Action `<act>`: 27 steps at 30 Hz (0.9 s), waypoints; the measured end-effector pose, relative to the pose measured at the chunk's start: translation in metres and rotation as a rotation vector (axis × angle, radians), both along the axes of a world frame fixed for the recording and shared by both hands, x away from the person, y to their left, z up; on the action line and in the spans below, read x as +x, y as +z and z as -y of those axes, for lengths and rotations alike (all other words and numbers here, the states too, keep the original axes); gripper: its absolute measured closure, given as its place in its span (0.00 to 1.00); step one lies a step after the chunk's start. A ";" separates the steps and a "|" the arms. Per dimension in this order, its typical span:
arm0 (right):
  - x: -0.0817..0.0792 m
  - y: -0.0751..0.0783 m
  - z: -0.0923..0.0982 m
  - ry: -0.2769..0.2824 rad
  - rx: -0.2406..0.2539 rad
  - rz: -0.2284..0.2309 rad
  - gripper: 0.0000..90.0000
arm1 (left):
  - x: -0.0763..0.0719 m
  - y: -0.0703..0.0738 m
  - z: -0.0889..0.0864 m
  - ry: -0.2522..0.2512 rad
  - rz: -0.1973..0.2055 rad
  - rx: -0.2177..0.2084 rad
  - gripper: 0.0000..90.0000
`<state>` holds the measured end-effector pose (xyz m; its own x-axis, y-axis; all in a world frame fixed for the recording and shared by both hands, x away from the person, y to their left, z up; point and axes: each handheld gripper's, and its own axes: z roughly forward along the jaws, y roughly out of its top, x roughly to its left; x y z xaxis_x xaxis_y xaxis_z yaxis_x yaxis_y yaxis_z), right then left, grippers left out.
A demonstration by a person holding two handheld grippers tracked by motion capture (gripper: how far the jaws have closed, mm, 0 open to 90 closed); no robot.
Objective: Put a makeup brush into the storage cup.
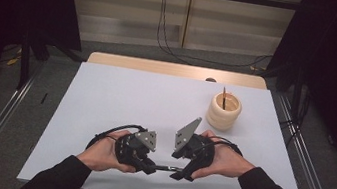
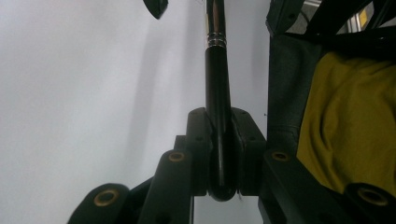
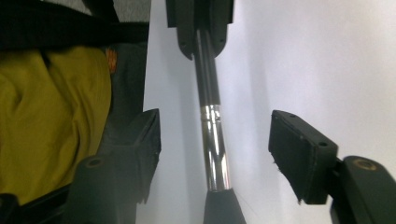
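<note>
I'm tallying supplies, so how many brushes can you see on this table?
2. One brush is held level between the two hands near the table's front edge, clamped in the left tongs. Another stands in the ribbed cup at back right. The cup may hide more.

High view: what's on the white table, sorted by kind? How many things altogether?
Handheld grippers: 2, the left gripper and the right gripper
Slim black brushes with a silver band: 1, the brush between the two grippers
Ribbed cream holders: 1, the holder, a thin dark stick standing in it
Thin dark sticks: 1
Total: 5
</note>
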<state>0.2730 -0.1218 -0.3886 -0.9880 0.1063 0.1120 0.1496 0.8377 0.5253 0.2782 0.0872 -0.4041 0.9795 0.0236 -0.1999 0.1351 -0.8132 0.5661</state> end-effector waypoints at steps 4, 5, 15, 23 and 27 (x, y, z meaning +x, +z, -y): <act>0.001 0.000 0.007 -0.029 0.033 -0.014 0.29 | 0.000 -0.001 -0.005 0.022 0.009 -0.030 0.88; 0.001 0.000 0.008 -0.032 0.049 -0.008 0.28 | -0.002 -0.002 -0.005 0.046 0.021 -0.045 0.88; 0.004 0.004 0.026 -0.125 0.182 -0.004 0.26 | -0.002 -0.003 -0.014 0.082 0.007 -0.099 0.88; 0.000 0.005 0.039 -0.202 0.282 0.020 0.24 | -0.011 -0.007 -0.026 0.149 0.026 -0.204 0.88; -0.004 0.007 0.045 -0.247 0.330 0.064 0.21 | -0.013 -0.005 -0.032 0.173 0.043 -0.230 0.88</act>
